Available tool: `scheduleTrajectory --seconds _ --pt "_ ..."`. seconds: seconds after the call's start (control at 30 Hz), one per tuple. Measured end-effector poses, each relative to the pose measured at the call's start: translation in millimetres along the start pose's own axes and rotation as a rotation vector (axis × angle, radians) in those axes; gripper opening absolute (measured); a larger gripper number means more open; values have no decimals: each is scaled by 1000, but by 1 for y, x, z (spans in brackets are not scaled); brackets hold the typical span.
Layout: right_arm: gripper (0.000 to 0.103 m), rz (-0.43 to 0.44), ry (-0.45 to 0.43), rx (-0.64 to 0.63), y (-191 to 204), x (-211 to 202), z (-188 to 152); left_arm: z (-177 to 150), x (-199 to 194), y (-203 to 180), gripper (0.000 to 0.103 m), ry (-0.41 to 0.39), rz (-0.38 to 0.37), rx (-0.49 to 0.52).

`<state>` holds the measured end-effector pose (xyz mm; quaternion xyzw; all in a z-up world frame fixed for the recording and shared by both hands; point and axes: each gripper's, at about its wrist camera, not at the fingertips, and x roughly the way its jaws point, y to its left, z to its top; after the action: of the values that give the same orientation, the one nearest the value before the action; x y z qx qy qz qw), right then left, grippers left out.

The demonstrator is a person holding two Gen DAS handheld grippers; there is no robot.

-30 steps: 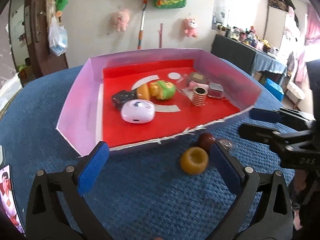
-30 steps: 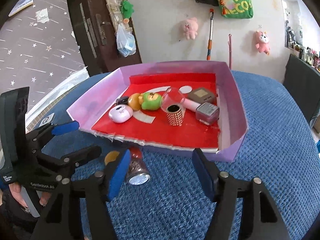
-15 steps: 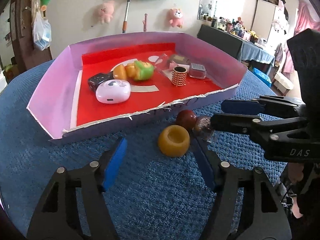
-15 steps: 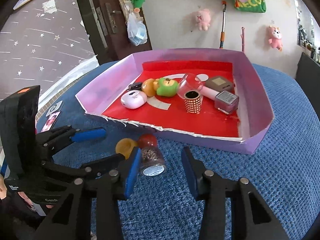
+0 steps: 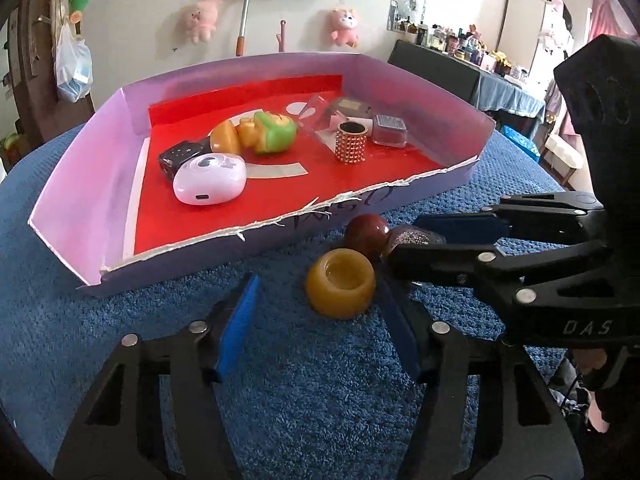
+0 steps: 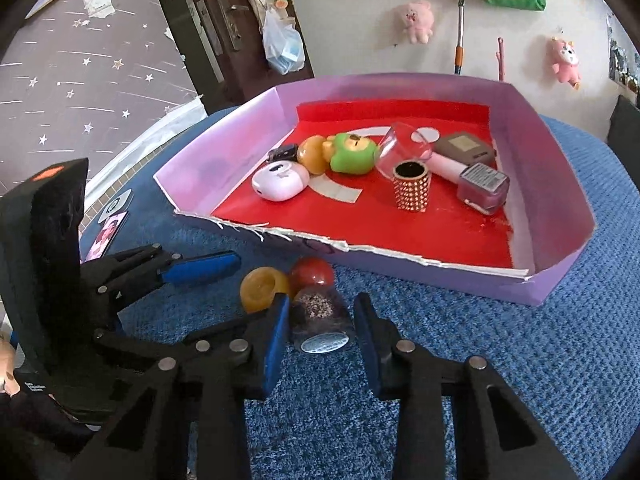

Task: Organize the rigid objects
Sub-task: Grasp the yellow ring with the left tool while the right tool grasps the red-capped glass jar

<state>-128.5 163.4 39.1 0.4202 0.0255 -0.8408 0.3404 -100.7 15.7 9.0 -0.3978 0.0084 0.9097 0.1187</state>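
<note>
On the blue cloth in front of the purple tray (image 5: 80, 184) lie a yellow cup-shaped piece (image 5: 340, 282), a dark red ball (image 5: 368, 232) and a glitter bottle (image 6: 320, 316) on its side. My left gripper (image 5: 316, 320) straddles the yellow piece. Its jaws are closing; the right pad is at the piece and the left pad stands apart. My right gripper (image 6: 320, 336) straddles the glitter bottle. Those jaws are closing too, with a thin gap at the pads. The right gripper (image 5: 440, 240) reaches in from the right in the left wrist view.
The tray's red floor holds a white earbud case (image 5: 210, 178), a green and yellow toy (image 5: 272, 132), a studded gold cylinder (image 5: 352, 142), a nail polish bottle (image 6: 482, 190) and a clear cup (image 6: 400, 148). A photo card (image 6: 108, 234) lies on the cloth at the left.
Both grippers have come lower and nearer the objects while their jaws narrowed: the left around the yellow piece, the right around the glitter bottle. The objects have not moved.
</note>
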Motion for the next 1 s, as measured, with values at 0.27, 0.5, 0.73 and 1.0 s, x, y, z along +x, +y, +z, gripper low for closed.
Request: scheduleTrajectory --seconds 0.27,0.5,0.73,1.0 --pt "35 -5 11 19 -5 1 0 4 4 -1 59 15 14 19" --pt "35 -38 0 21 -11 -6 -5 5 7 -3 59 17 29 20" --pt "33 -49 -2 -13 -4 2 -8 4 5 0 39 8 43 16" --pt "33 -53 -11 -28 1 -4 -8 1 -4 5 36 -5 13 -10"
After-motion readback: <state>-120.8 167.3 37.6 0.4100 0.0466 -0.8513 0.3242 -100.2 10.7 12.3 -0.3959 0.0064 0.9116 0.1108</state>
